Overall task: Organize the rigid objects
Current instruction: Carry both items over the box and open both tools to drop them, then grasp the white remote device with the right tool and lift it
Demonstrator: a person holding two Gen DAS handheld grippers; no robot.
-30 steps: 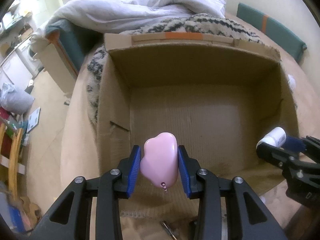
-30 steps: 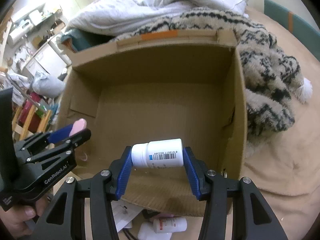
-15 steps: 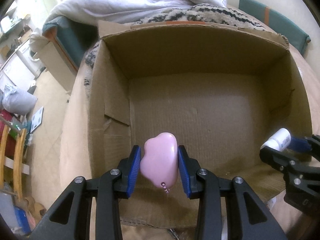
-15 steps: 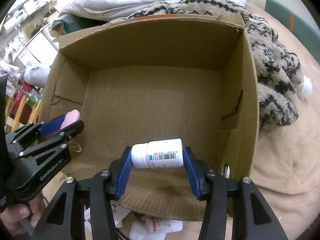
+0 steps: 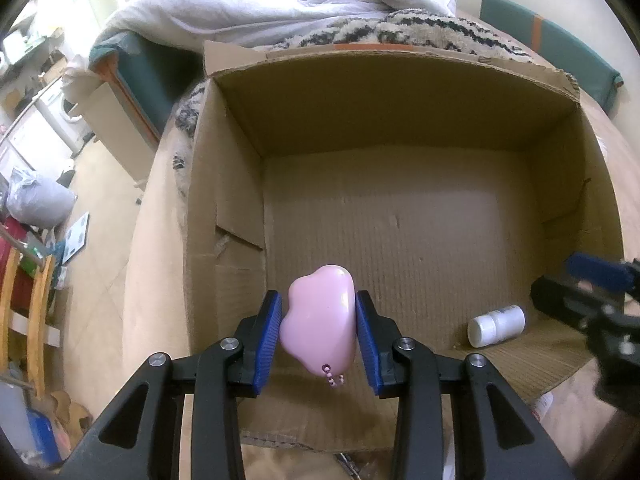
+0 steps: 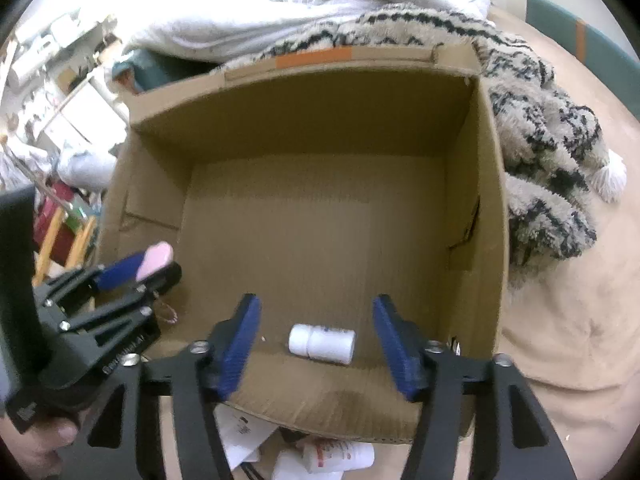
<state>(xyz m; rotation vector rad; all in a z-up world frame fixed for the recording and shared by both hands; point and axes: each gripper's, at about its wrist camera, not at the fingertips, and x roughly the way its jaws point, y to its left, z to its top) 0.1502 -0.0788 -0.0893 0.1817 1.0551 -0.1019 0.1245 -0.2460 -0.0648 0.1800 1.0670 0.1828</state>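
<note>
An open cardboard box (image 5: 224, 184) (image 6: 492, 216) stands on a tan bed. My left gripper (image 5: 318, 320) is shut on a pink cloud-shaped case (image 5: 320, 320) with a small bead chain, held over the box's near left part; it also shows in the right wrist view (image 6: 154, 258). My right gripper (image 6: 316, 312) is open above the near edge of the box. A white pill bottle (image 6: 322, 343) lies on its side on the box floor below it, also seen in the left wrist view (image 5: 496, 325).
A patterned fluffy blanket (image 6: 540, 128) and a white duvet (image 5: 280, 4) lie behind and right of the box. White bottles (image 6: 340, 458) and papers (image 6: 240, 436) lie on the bed before the box's near wall. The floor with furniture lies far left (image 5: 60, 200).
My right gripper has opened and the white bottle has dropped onto the box floor. The left gripper still holds the pink case, a little farther over the box.
</note>
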